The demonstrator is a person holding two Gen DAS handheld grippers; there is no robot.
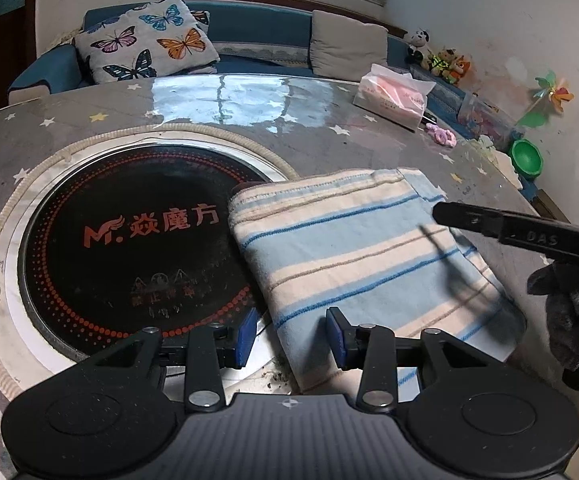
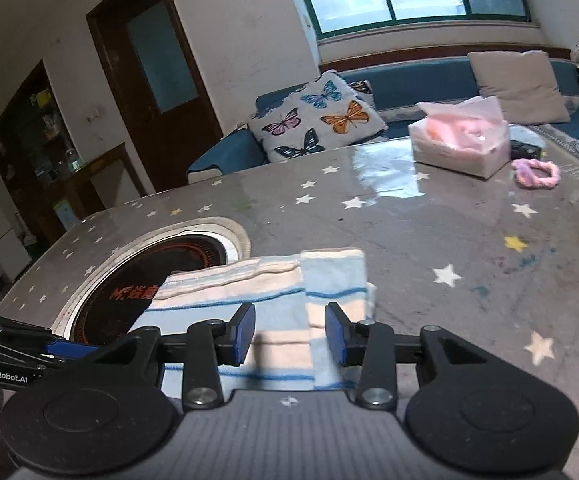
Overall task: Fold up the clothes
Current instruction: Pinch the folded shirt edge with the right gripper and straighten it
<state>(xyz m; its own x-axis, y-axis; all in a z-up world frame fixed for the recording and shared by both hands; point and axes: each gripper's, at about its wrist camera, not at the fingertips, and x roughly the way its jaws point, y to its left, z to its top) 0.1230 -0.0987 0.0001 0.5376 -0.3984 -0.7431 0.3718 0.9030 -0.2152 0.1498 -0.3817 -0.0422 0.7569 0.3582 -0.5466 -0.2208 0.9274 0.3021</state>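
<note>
Blue-padded jaws of the left gripper [image 1: 291, 336] stood parted and empty over the near edge of the folded blue-and-cream striped cloth [image 1: 361, 256], which lay partly across the round black inset hotplate [image 1: 129, 240]. Likewise the right gripper [image 2: 290, 334] hung released above the cloth's right end. Folding looked nearly finished; next would probably come one more fold or pressing the bundle flat. Around it spread the grey star-patterned table [image 2: 429, 232], a pink tissue pack [image 2: 461, 144], and a butterfly-print cushion [image 1: 149, 40] on a blue sofa.
</note>
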